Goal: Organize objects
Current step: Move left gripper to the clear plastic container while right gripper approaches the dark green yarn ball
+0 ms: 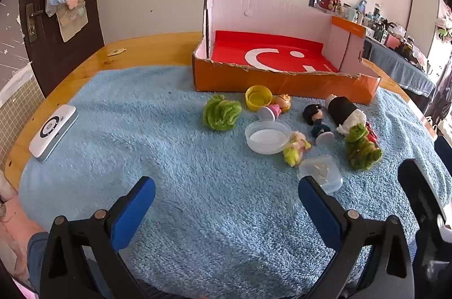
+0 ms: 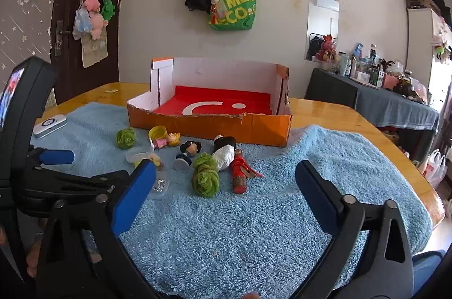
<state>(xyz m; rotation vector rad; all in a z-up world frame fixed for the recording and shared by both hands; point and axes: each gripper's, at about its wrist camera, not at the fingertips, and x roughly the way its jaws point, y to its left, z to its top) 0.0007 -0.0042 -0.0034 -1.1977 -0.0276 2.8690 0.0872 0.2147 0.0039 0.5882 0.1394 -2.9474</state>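
Note:
Small toys lie on the blue fleece cloth (image 1: 169, 157) in front of an orange cardboard box (image 1: 282, 81) with a red floor. Among them are a green woolly ball (image 1: 221, 112), a yellow cup (image 1: 258, 98), a pink doll (image 1: 275, 107), a dark-haired figure (image 1: 316, 119), a black and white figure (image 1: 343, 112), a green woolly lump (image 2: 204, 177) and a red figure (image 2: 240, 172). My left gripper (image 1: 226, 203) is open over bare cloth, short of the toys. My right gripper (image 2: 226, 186) is open too, with nothing between its fingers.
A clear round lid (image 1: 267, 139) and a small clear box (image 1: 322, 172) lie among the toys. A white device (image 1: 53, 132) sits at the cloth's left edge. The wooden table (image 2: 353, 118) ends on the right, with a cluttered side table (image 2: 395, 98) beyond it.

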